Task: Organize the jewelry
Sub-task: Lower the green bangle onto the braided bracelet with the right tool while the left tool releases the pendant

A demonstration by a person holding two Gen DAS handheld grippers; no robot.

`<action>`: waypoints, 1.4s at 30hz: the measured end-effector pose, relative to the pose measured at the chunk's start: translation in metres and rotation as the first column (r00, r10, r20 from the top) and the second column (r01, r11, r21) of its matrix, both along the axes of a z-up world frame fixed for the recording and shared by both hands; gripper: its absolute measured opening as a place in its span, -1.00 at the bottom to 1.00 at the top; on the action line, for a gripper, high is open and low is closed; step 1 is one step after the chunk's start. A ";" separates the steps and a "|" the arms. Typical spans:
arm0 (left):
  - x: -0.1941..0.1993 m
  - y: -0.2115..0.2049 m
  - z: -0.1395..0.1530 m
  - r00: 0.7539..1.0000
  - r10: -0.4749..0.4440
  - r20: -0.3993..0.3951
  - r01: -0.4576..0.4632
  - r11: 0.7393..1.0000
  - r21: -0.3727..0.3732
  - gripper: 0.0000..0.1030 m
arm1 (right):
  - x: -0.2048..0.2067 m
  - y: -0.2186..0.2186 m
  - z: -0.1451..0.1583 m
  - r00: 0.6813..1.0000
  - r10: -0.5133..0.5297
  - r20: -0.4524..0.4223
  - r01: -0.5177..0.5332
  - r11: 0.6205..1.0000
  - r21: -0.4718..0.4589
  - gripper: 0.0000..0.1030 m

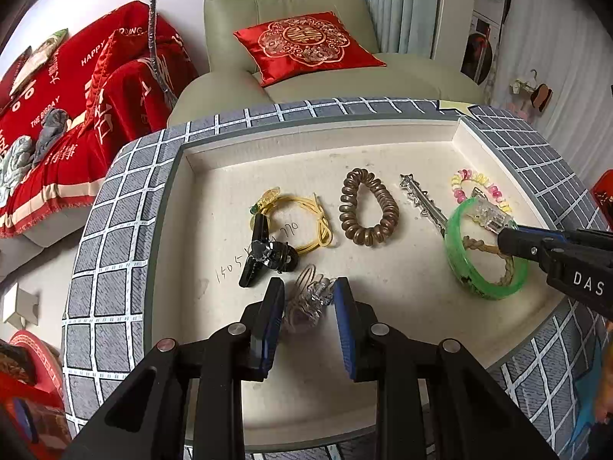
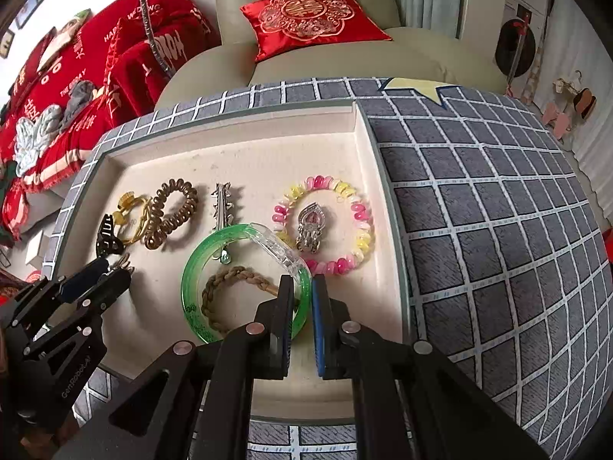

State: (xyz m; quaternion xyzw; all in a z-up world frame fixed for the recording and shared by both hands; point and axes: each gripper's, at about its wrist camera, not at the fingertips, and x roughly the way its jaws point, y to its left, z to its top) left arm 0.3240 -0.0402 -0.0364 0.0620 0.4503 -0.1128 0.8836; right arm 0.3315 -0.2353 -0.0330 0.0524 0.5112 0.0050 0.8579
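A cream tray holds the jewelry. My left gripper is open around a clear crystal hair clip, one finger on each side. My right gripper is shut on the rim of a green and clear bangle, which also shows in the left wrist view. A braided brown band lies inside the bangle. A pink and yellow bead bracelet rings a silver brooch.
A brown spiral hair tie, a yellow cord tie, a black claw clip and a silver spiked barrette lie in the tray. A grey grid-patterned cloth surrounds it. A green armchair with a red cushion stands behind.
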 end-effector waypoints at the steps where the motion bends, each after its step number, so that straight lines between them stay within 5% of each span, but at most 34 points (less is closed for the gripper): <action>1: 0.000 -0.001 0.000 1.000 -0.001 0.000 0.001 1.000 0.003 -0.15 | 0.000 0.000 0.000 1.000 0.000 0.001 0.000 1.000 0.000 -0.80; 11: -0.002 -0.002 0.001 1.000 0.001 -0.002 -0.001 1.000 -0.004 -0.15 | -0.001 0.000 -0.001 1.000 0.005 -0.018 -0.004 1.000 0.021 -0.70; 12: -0.002 -0.001 0.002 1.000 0.001 -0.002 -0.001 1.000 -0.008 -0.15 | -0.001 -0.001 -0.001 1.000 0.006 -0.020 -0.005 1.000 0.024 -0.63; 14: -0.003 0.001 0.004 1.000 0.000 0.001 0.000 1.000 -0.020 -0.15 | -0.002 -0.001 -0.001 1.000 0.006 -0.018 -0.006 0.999 0.034 -0.01; 16: -0.003 0.001 0.005 1.000 -0.002 0.007 0.002 1.000 -0.025 -0.15 | -0.005 -0.001 0.003 1.000 0.005 0.006 -0.005 0.999 0.039 0.15; 33: -0.001 0.009 0.012 1.000 0.013 0.013 -0.012 0.997 -0.071 -0.13 | -0.032 -0.008 0.033 0.995 -0.031 0.094 0.023 0.996 0.082 0.15; 36: -0.002 0.010 0.012 0.999 0.025 0.022 -0.024 0.998 -0.066 0.67 | -0.034 -0.010 0.034 0.995 -0.034 0.096 0.026 0.996 0.085 0.15; 42: -0.005 0.008 0.020 0.998 0.027 0.048 -0.024 0.998 -0.064 0.69 | -0.038 -0.011 0.036 0.995 -0.031 0.098 0.023 0.996 0.088 0.15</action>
